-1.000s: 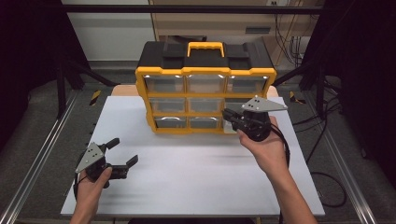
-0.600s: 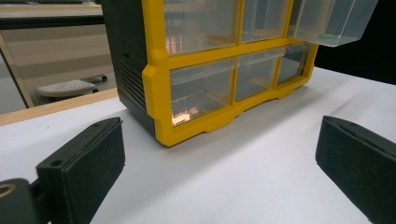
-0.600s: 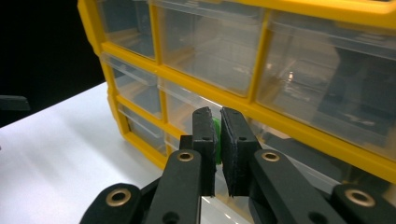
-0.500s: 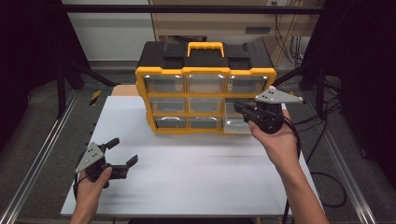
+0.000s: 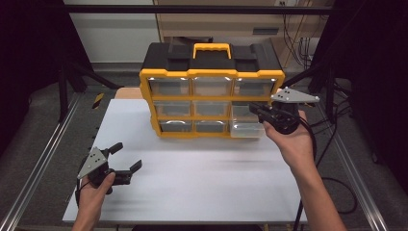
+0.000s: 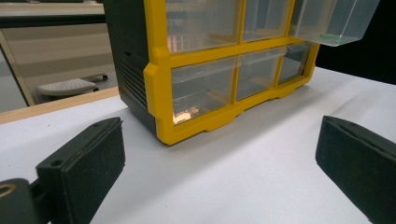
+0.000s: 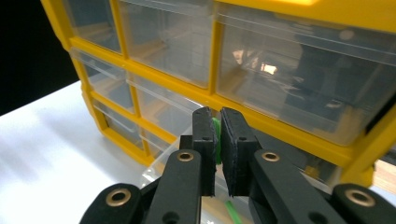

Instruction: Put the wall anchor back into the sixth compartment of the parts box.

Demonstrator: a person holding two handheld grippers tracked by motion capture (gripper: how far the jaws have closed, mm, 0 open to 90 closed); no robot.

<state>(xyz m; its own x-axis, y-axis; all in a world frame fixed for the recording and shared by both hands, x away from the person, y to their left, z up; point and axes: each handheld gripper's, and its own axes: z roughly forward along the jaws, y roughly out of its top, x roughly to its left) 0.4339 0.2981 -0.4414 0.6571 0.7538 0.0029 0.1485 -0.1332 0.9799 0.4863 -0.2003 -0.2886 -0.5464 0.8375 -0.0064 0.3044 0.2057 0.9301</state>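
High view: yellow-and-black drawer cabinet [image 5: 211, 91], three rows of clear drawers, black top with yellow carry handle, standing at the far middle of the white surface [image 5: 192, 173]. One drawer [image 5: 245, 126] on the cabinet's right side, pulled out toward the near edge; its front stands proud of the frame.

Right tool [image 5: 254, 111]: held above the pulled-out drawer, just beside the cabinet's right front corner. In the right gripper view the jaws are pinched nearly together on a small green piece [image 7: 216, 140]; a second green strip [image 7: 232, 208] lies in the drawer below.

Left tool [image 5: 126, 159]: near the left front corner of the surface, well apart from the cabinet, jaws spread wide and holding nothing. The left gripper view shows bare surface between them and the cabinet's lower left corner [image 6: 163, 135] ahead.

Open room: broad bare stretch of surface between cabinet and near edge; narrow margin right of the cabinet.

Surroundings: metal rails [image 5: 43, 159] along both sides, dark floor, cables [image 5: 332, 159] at right, pale wall behind.
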